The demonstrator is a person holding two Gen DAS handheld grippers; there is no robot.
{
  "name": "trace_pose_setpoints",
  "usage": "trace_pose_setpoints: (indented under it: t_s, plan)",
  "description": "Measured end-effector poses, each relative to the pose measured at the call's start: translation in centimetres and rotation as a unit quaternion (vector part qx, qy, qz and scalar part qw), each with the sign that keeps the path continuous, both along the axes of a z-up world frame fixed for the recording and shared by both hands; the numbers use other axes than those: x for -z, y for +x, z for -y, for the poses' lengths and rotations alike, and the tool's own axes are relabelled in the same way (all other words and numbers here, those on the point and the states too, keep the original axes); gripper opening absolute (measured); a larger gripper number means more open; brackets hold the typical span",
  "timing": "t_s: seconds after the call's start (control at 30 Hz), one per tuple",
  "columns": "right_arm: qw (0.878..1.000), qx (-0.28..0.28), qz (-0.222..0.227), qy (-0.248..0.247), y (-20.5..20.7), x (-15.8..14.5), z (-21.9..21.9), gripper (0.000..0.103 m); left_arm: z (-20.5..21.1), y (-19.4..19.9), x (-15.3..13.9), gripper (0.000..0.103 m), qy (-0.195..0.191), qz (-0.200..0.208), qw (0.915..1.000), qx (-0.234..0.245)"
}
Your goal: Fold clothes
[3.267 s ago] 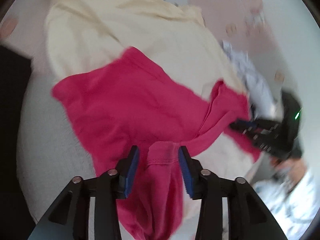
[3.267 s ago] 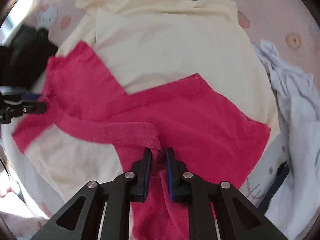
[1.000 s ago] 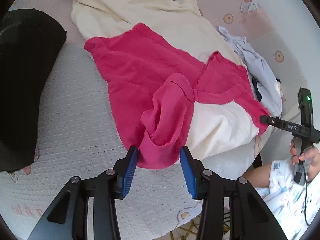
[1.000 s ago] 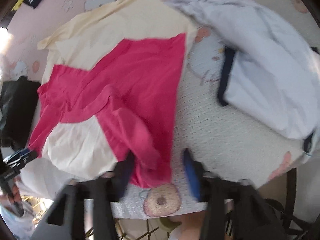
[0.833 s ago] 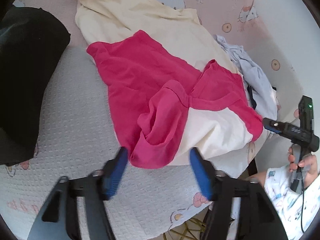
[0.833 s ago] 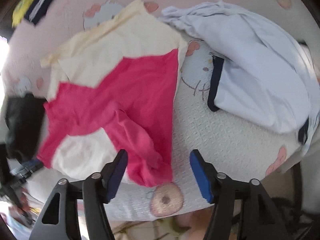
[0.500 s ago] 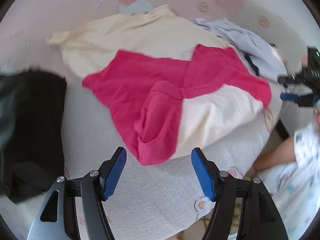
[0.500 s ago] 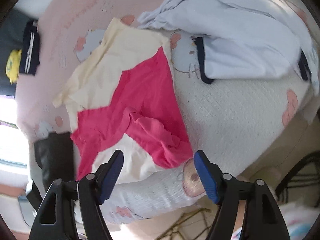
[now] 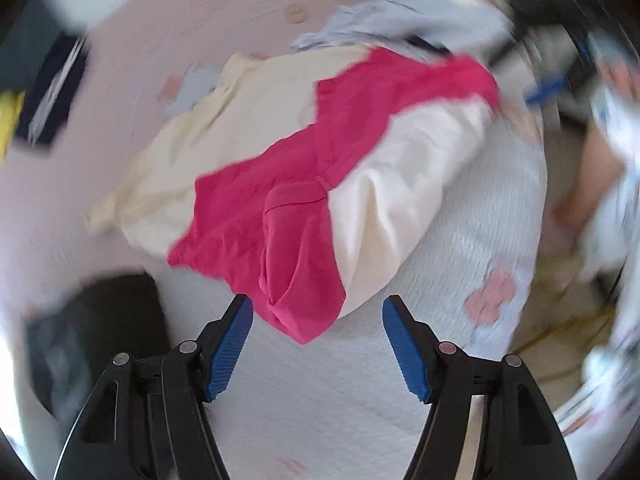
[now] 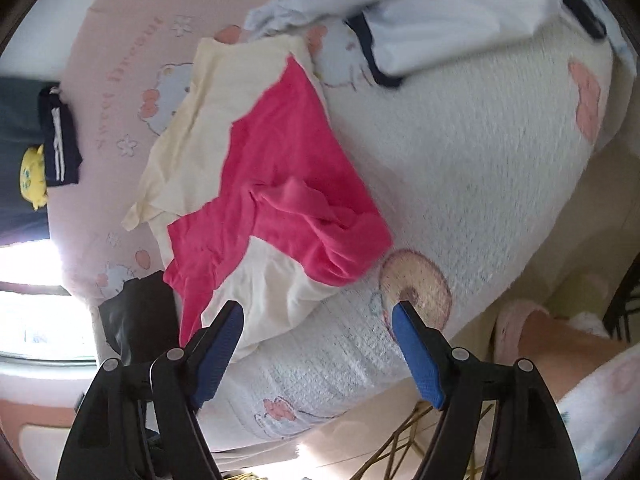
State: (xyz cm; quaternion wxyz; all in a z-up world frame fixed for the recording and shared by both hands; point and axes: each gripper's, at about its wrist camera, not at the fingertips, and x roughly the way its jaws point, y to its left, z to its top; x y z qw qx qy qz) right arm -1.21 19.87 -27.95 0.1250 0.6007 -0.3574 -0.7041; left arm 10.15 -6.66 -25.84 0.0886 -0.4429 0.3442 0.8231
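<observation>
Left gripper (image 9: 318, 312) hangs w/ jaws wide, nothing between the blue pads; the lower tip of the pink garment (image 9: 296, 240) lies just beyond them on the white bedspread (image 9: 320, 400). Right gripper (image 10: 318, 316) likewise spread, empty, over the bed's edge. Pink garment sits crumpled atop a cream garment (image 10: 224, 92), partly covering it. Beyond, a pale blue-white garment (image 10: 440, 12) w/ dark trim lies apart near the far side. A black item (image 10: 140, 316) at left; a person's leg (image 10: 560, 340) at lower right.
</observation>
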Motion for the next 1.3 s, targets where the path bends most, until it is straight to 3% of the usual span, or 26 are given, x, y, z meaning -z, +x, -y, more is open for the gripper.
trace_pose_setpoints:
  t_s: [0.07, 0.2, 0.37, 0.43, 0.5, 0.63, 0.7, 0.83, 0.97, 1.0, 1.1, 1.2, 1.27, 1.3]
  plan:
    - [1.000, 0.011, 0.010, -0.010, -0.1, 0.7, 0.0, 0.076, -1.0, 0.7, 1.5, 0.065, -0.073, -0.020, 0.9960, 0.048]
    - [0.999, 0.018, 0.031, -0.029, -0.5, 2.1, 0.7, 0.076, -2.2, 1.6, 4.4, 0.066, -0.195, -0.042, 0.9711, 0.130]
    - [0.999, 0.017, 0.039, -0.023, -0.9, 3.0, 1.5, 0.078, -1.9, 1.3, 5.7, 0.067, -0.220, -0.024, 0.9619, 0.161]
    - [0.999, 0.016, 0.032, -0.024, -1.3, 2.9, 1.8, 0.078, -1.8, 1.3, 6.1, 0.070, -0.242, -0.035, 0.9540, 0.173]
    - [0.999, 0.014, 0.024, -0.025, -1.6, 2.9, 2.0, 0.079, -1.8, 1.4, 6.6, 0.076, -0.275, -0.056, 0.9401, 0.193]
    - [0.999, 0.021, 0.007, -0.045, -2.4, 3.0, 2.3, 0.086, -1.7, 1.6, 8.5, 0.080, -0.350, -0.110, 0.9008, 0.233]
    - [0.997, 0.041, -0.004, -0.058, -2.6, 3.2, 2.1, 0.087, -1.7, 1.6, 9.3, 0.085, -0.367, -0.126, 0.8878, 0.247]
    - [0.991, 0.091, -0.011, -0.099, -2.4, 3.9, 1.3, 0.093, -2.0, 1.1, 9.4, 0.087, -0.361, -0.134, 0.8851, 0.262]
    - [0.988, 0.108, -0.012, -0.109, -2.3, 4.2, 1.0, 0.092, -2.2, -0.1, 9.0, 0.088, -0.341, -0.110, 0.9038, 0.234]
    - [0.989, 0.105, -0.012, -0.105, -2.3, 4.1, 1.1, 0.090, -2.2, -0.2, 9.0, 0.088, -0.337, -0.108, 0.9052, 0.235]
    - [0.995, 0.082, -0.013, -0.061, -2.2, 3.7, 1.5, 0.074, -2.0, -0.2, 8.8, 0.088, -0.323, -0.113, 0.9094, 0.236]
    - [0.999, 0.041, -0.033, -0.015, -2.3, 3.1, 2.8, 0.072, -1.7, -0.4, 8.5, 0.088, -0.305, -0.112, 0.9160, 0.236]
    - [0.999, 0.011, -0.046, 0.023, -2.3, 2.6, 3.7, 0.070, -1.8, -0.4, 8.6, 0.088, -0.304, -0.108, 0.9159, 0.238]
    - [0.998, 0.005, -0.049, 0.046, -2.2, 2.4, 4.0, 0.059, -2.0, -0.4, 8.7, 0.088, -0.310, -0.107, 0.9136, 0.240]
